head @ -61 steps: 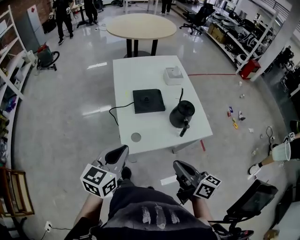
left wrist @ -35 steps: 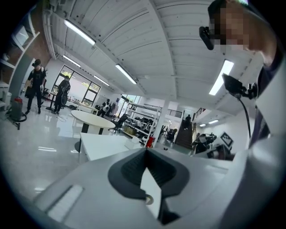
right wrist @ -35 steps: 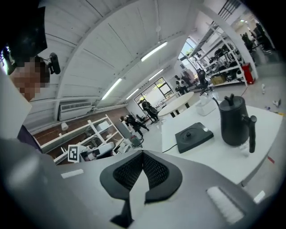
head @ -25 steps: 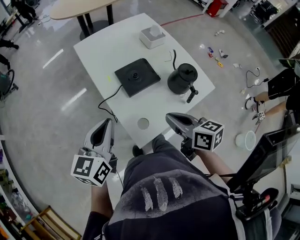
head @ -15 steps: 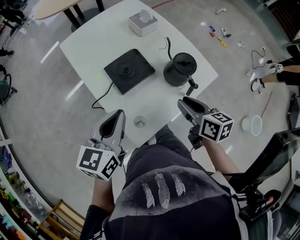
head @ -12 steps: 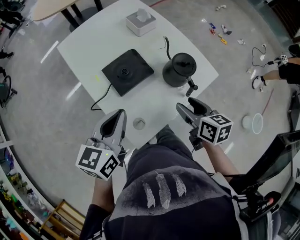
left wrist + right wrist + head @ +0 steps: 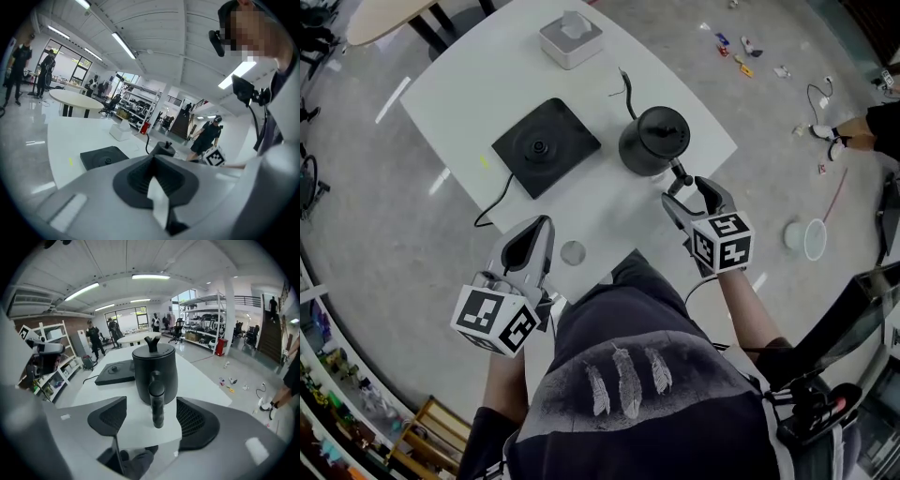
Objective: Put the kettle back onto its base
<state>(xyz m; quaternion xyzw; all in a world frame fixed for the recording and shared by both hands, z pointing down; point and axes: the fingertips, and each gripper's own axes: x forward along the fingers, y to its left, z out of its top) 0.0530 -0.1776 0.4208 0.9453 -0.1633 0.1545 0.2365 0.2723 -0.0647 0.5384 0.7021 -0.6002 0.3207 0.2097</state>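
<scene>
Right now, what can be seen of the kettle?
The kettle is matte black and squat, with a knobbed lid, a thin curved spout and a straight stick handle. It stands upright on the white table, beside its base, not on it. The right gripper, whose jaws have just been opening, straddles the handle's end; the pads look clear of it.

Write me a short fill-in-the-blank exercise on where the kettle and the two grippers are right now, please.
1. The kettle stands on the ___, beside its base, not on it.
2. The kettle's ___ lies between the right gripper's open fingers, untouched.
3. The left gripper's fingers are ___, with nothing between them.
Missing words: table, handle, shut. The right gripper's fingers have just been opening.
</scene>
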